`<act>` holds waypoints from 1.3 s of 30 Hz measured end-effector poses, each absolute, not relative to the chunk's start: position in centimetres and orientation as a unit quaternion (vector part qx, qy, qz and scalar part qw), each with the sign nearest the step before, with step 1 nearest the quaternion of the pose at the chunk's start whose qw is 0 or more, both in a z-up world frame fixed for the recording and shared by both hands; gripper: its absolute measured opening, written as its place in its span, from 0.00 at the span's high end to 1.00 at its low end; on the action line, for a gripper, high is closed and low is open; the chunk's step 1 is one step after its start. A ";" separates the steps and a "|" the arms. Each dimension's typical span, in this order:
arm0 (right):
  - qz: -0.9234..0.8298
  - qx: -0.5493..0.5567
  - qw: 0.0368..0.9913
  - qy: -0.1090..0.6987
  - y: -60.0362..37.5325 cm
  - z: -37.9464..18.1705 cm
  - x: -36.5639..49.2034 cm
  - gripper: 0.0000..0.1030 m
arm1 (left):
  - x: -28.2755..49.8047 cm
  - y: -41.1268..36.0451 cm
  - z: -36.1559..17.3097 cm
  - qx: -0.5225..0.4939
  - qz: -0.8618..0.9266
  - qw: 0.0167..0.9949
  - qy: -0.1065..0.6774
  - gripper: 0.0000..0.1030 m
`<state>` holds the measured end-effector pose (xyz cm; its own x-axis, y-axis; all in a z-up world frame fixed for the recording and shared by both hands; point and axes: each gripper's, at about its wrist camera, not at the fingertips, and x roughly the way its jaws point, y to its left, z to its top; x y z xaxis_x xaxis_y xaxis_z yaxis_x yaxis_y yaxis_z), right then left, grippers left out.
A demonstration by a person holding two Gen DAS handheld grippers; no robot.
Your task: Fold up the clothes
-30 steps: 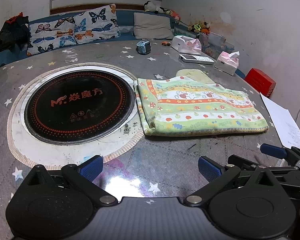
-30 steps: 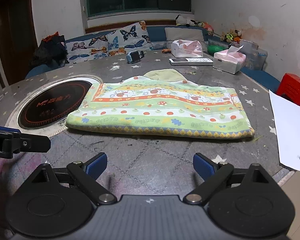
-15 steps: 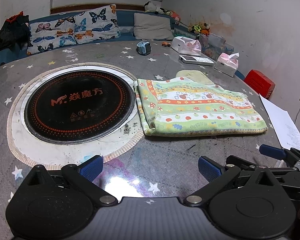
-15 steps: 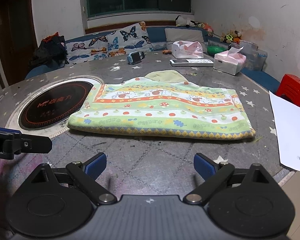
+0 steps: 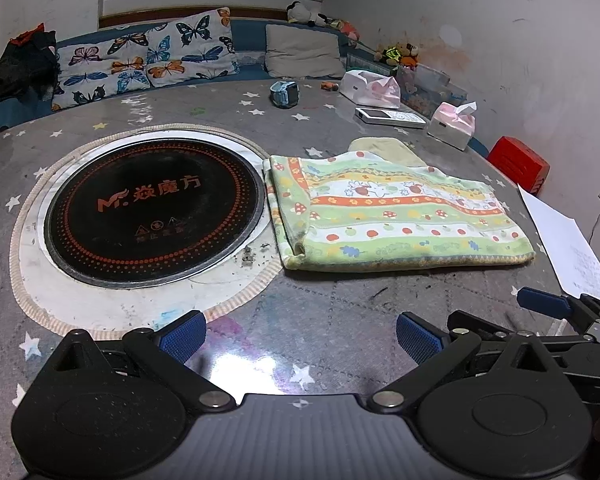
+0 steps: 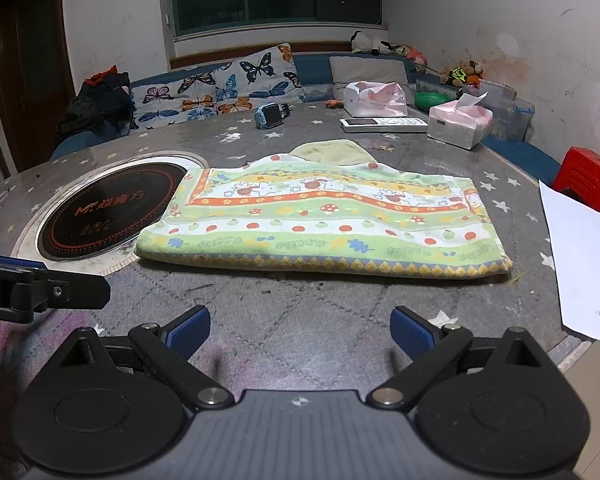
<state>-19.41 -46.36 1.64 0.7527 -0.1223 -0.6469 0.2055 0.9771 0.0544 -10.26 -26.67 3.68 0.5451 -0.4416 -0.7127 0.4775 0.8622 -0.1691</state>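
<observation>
A green patterned cloth (image 5: 392, 216) (image 6: 324, 224) with mushrooms, apples and rabbits lies folded flat on the grey star-print table (image 5: 308, 312) (image 6: 300, 312). A plain yellow-green flap (image 6: 332, 151) sticks out from under its far edge. My left gripper (image 5: 298, 332) is open over bare table, near of the cloth's left corner. My right gripper (image 6: 300, 332) is open too, hovering short of the cloth's near edge. Neither touches the cloth. The right gripper's blue-tipped finger (image 5: 544, 307) shows at the right in the left wrist view, and part of the left gripper (image 6: 40, 292) at the left in the right wrist view.
A round black induction cooktop (image 5: 152, 208) (image 6: 108, 208) is set in the table left of the cloth. A white paper sheet (image 6: 584, 264) overhangs the right edge. Tissue boxes (image 6: 458, 124), a remote (image 6: 384, 124) and a blue watch (image 6: 272, 114) sit at the back; a red stool (image 6: 588, 180) stands right.
Both grippers have drifted slightly back from the cloth and stay open. The cloth has not moved.
</observation>
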 end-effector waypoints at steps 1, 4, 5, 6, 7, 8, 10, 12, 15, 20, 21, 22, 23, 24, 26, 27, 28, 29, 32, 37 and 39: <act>-0.088 0.061 0.934 0.341 -46.4 1.6 -19.4 0.05 | -10.3 -26.7 3.7 0.023 -0.262 0.879 0.398 0.00; -0.088 0.062 0.934 0.341 -46.4 1.6 -19.4 0.05 | -10.2 -26.8 3.7 0.025 -0.258 0.880 0.398 0.00; -0.089 0.062 0.934 0.341 -46.4 1.6 -19.4 0.05 | -10.1 -26.8 3.7 0.026 -0.257 0.880 0.397 0.00; -0.089 0.063 0.934 0.341 -46.4 1.6 -19.4 0.05 | -10.1 -26.9 3.7 0.028 -0.257 0.881 0.397 0.00; -0.089 0.063 0.934 0.341 -46.4 1.6 -19.4 0.04 | -10.1 -26.9 3.7 0.030 -0.255 0.881 0.396 0.00; -0.089 0.064 0.934 0.341 -46.5 1.5 -19.4 0.04 | -10.1 -27.0 3.7 0.033 -0.254 0.882 0.396 0.00; -0.090 0.064 0.933 0.341 -46.5 1.5 -19.3 0.04 | -10.0 -27.1 3.6 0.036 -0.253 0.882 0.396 0.00; -0.089 0.064 0.933 0.343 -46.5 1.5 -19.3 0.04 | -9.9 -27.2 3.5 0.035 -0.253 0.881 0.399 0.00; -0.088 0.063 0.933 0.344 -46.5 1.3 -19.2 0.04 | -9.8 -27.1 3.4 0.032 -0.254 0.879 0.402 0.00; -0.086 0.063 0.932 0.345 -46.4 1.2 -19.1 0.04 | -9.8 -27.0 3.6 0.029 -0.260 0.878 0.402 0.00; -0.086 0.063 0.932 0.345 -46.4 1.2 -19.0 0.04 | -9.9 -27.0 3.6 0.028 -0.261 0.877 0.402 0.00; -0.086 0.063 0.932 0.345 -46.4 1.2 -19.0 0.04 | -9.9 -27.0 3.6 0.027 -0.264 0.877 0.401 0.00; -0.086 0.063 0.932 0.345 -46.4 1.2 -19.0 0.04 | -9.9 -27.0 3.7 0.026 -0.266 0.877 0.400 0.00; -0.086 0.063 0.932 0.345 -46.4 1.2 -19.0 0.04 | -9.9 -27.1 3.7 0.024 -0.268 0.876 0.400 0.00; -0.087 0.063 0.933 0.344 -46.4 1.2 -19.0 0.04 | -9.9 -27.1 3.7 0.021 -0.269 0.876 0.399 0.00; -0.087 0.063 0.933 0.344 -46.5 1.2 -19.0 0.04 | -9.9 -27.1 3.8 0.019 -0.269 0.876 0.399 0.00; -0.087 0.064 0.933 0.344 -46.5 1.3 -19.0 0.04 | -9.9 -27.1 3.8 0.019 -0.271 0.876 0.398 0.00; -0.087 0.064 0.933 0.344 -46.5 1.3 -19.0 0.04 | -9.9 -27.1 3.8 0.018 -0.272 0.876 0.398 0.00; -0.087 0.064 0.933 0.344 -46.6 1.2 -19.0 0.04 | -10.0 -27.2 3.8 0.023 -0.274 0.877 0.395 0.00; -0.089 0.064 0.932 0.344 -46.6 1.2 -18.9 0.04 | -10.0 -27.5 3.7 0.025 -0.277 0.876 0.393 0.00; -0.089 0.064 0.932 0.345 -46.7 1.1 -18.9 0.04 | -9.9 -27.6 3.7 0.026 -0.274 0.878 0.391 0.00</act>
